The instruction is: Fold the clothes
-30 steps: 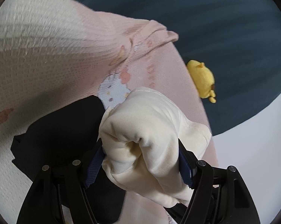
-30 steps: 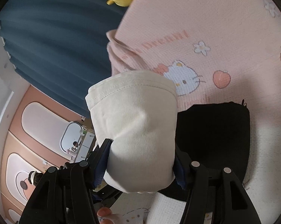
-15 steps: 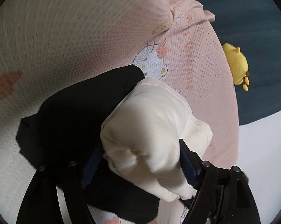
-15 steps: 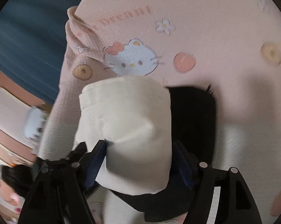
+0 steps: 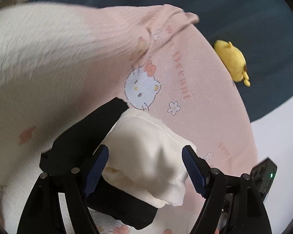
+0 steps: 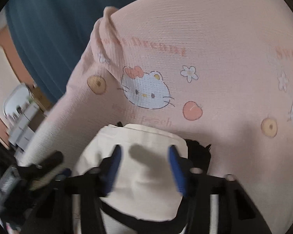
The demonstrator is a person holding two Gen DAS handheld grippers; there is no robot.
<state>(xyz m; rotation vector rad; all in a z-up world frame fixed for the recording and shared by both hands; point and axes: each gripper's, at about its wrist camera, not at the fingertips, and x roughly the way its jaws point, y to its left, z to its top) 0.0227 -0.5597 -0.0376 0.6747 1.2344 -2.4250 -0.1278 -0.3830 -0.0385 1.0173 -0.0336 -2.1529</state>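
1. The folded cream garment (image 5: 146,156) lies on top of a folded black garment (image 5: 78,142), and both rest on a pink blanket (image 5: 195,105) printed with cartoon cats, flowers and fruit.
2. The left gripper (image 5: 145,167) hangs over the cream bundle with its blue-padded fingers spread to either side; the pads stand clear of the cloth, so it has let go.
3. The right gripper (image 6: 144,167) sits above the same cream garment (image 6: 144,152). Its jaws have just been closing and now stand narrower than the bundle, over its top; the frame is blurred, but the pads seem not to pinch any fabric.
4. A yellow plush toy (image 5: 232,62) lies at the blanket's far edge, against dark blue bedding (image 5: 243,9).
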